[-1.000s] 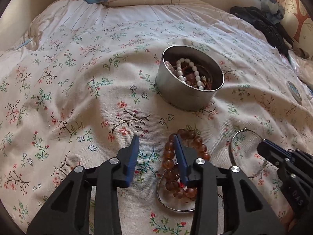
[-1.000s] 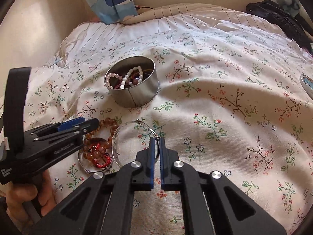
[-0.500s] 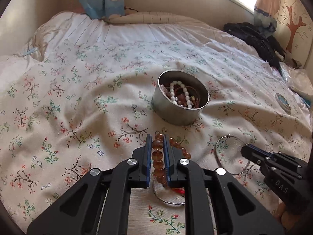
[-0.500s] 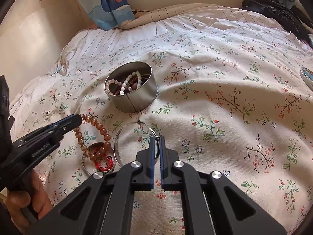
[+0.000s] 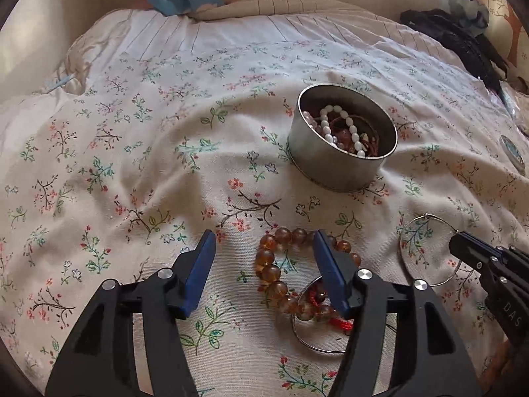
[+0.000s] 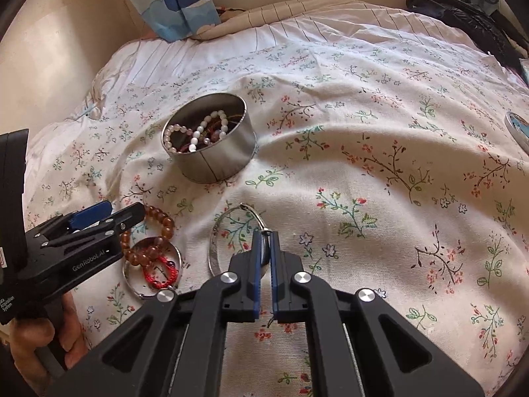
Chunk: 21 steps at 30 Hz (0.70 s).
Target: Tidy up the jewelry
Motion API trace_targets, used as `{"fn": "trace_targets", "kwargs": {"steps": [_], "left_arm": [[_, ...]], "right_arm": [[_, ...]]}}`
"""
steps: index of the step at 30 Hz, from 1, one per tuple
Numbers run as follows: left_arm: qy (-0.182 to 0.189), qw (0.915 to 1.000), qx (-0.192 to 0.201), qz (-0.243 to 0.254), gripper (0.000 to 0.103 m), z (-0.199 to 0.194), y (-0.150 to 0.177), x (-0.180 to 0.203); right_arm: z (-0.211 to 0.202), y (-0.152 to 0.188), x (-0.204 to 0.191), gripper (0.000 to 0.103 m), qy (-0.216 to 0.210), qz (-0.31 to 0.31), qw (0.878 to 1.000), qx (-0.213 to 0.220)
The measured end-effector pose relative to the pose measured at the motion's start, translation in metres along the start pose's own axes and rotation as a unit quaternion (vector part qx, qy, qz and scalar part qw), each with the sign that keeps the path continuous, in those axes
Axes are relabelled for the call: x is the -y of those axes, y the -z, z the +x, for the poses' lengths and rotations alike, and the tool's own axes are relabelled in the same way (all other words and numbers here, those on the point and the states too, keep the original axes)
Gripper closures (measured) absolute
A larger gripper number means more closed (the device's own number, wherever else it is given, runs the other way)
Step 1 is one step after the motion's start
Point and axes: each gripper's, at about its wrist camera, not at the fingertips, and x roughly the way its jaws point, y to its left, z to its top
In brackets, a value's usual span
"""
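Note:
A round metal tin (image 5: 337, 168) (image 6: 215, 162) holding pearl and red bracelets stands on the floral bedspread. An amber bead bracelet (image 5: 269, 271) (image 6: 162, 221) lies on the cloth, overlapping a silver bangle (image 5: 310, 344) (image 6: 132, 278) with a red cord bracelet (image 6: 158, 273) inside it. My left gripper (image 5: 263, 240) is open, its jaws astride the amber beads. My right gripper (image 6: 264, 236) is shut on the rim of a thin silver hoop bangle (image 6: 216, 238) (image 5: 426, 251) lying to the right.
A blue patterned pillow (image 6: 175, 3) leans at the bed's head. Dark clothing (image 6: 469, 16) lies at the far right. A small round lid (image 6: 519, 129) sits at the right edge. The left hand (image 6: 29, 340) holds its gripper's handle.
My left gripper, shut on the amber bracelet and lifting it half a second ago, has opened; the beads lie on the cloth again. The right gripper stays shut on the hoop.

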Motion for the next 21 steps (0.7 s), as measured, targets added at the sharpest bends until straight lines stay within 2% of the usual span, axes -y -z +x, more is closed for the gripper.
{"fn": "trace_targets", "kwargs": {"steps": [1, 2, 3, 4, 5, 7, 10, 13, 16, 21], "left_arm": [[0.003, 0.9998, -0.017, 0.006, 0.051, 0.007, 0.002, 0.002], [-0.001, 0.9996, -0.027, 0.012, 0.060, 0.012, 0.003, 0.004], [-0.004, 0.9996, -0.024, 0.014, 0.077, 0.011, 0.003, 0.004], [0.000, 0.9998, -0.019, 0.010, 0.089, 0.009, 0.003, 0.002], [0.008, 0.9999, -0.015, 0.004, 0.092, 0.007, 0.002, -0.001], [0.035, 0.9993, -0.003, -0.017, 0.092, -0.001, 0.001, -0.008], [0.089, 0.9939, 0.056, -0.034, 0.092, -0.030, -0.002, -0.011], [0.136, 0.9829, 0.120, -0.029, 0.092, -0.061, -0.002, -0.007], [0.133, 0.9806, 0.142, -0.027, 0.092, -0.071, -0.001, -0.005], [0.138, 0.9785, 0.140, -0.062, 0.092, -0.071, -0.005, -0.023]], "right_arm": [[0.010, 0.003, 0.000, 0.088, 0.008, -0.005, 1.000, -0.021], [0.017, 0.005, -0.002, 0.087, 0.016, -0.013, 0.999, -0.034], [0.017, 0.005, -0.004, 0.087, 0.021, -0.021, 0.999, -0.033], [0.017, 0.005, -0.005, 0.087, 0.023, -0.024, 0.999, -0.031], [0.017, 0.005, -0.004, 0.088, 0.020, -0.022, 0.999, -0.031], [0.012, 0.005, 0.003, 0.098, -0.001, -0.005, 1.000, -0.021], [-0.006, 0.002, 0.011, 0.099, -0.040, 0.025, 0.999, 0.015], [-0.031, -0.001, 0.010, 0.099, -0.078, 0.038, 0.994, 0.067], [-0.046, -0.002, 0.005, 0.099, -0.093, 0.032, 0.990, 0.104], [-0.051, -0.008, 0.008, 0.099, -0.099, 0.042, 0.987, 0.118]]}}
